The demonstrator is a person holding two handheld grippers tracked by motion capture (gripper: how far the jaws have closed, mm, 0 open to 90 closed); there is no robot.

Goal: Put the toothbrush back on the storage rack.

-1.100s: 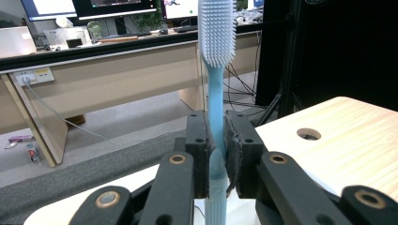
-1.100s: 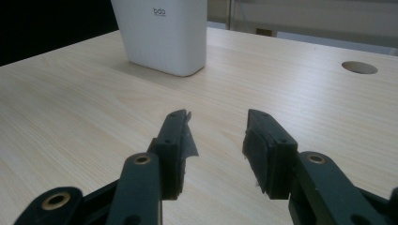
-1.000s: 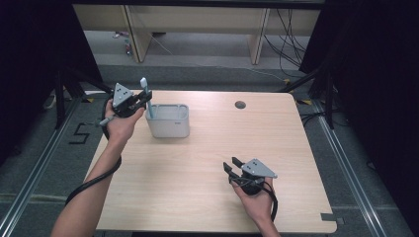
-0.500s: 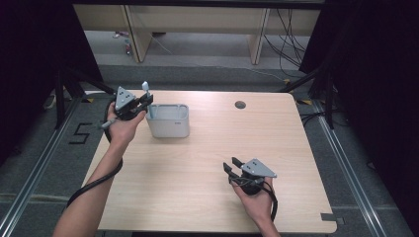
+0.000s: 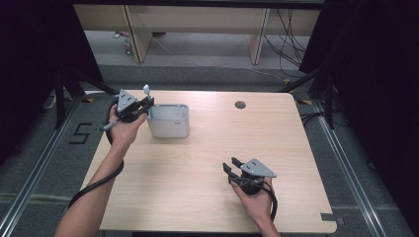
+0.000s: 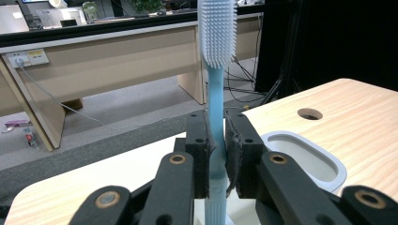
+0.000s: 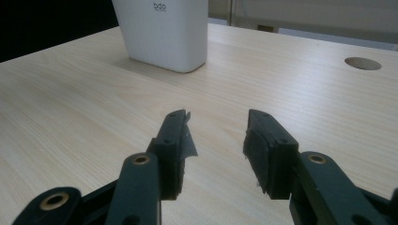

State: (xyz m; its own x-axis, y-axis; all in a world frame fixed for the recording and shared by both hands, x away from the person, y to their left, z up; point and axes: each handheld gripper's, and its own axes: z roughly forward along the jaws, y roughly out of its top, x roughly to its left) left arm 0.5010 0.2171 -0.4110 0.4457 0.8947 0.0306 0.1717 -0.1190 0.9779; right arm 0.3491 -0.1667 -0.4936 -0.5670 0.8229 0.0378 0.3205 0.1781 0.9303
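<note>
A light blue toothbrush [image 6: 216, 98] stands upright with its bristle head [image 6: 216, 33] at the top, and my left gripper [image 6: 217, 154] is shut on its handle. In the high view that left gripper [image 5: 144, 103] sits at the table's back left, just left of a white oval holder cup [image 5: 169, 121]; the toothbrush [image 5: 146, 90] sticks up above the jaws. The cup's open rim [image 6: 305, 157] lies right of the jaws. My right gripper [image 5: 230, 165] rests open near the front right, nothing between its fingers; the cup [image 7: 162, 33] stands well ahead of it [image 7: 216, 138].
The wooden table [image 5: 207, 168] has a round cable hole [image 5: 240, 104] at the back right. Beyond its far edge stand a long bench [image 6: 117, 61] and cables on the floor. Metal rails run along both sides of the table.
My left gripper with the toothbrush has shifted slightly toward the cup. The right gripper has stayed still.
</note>
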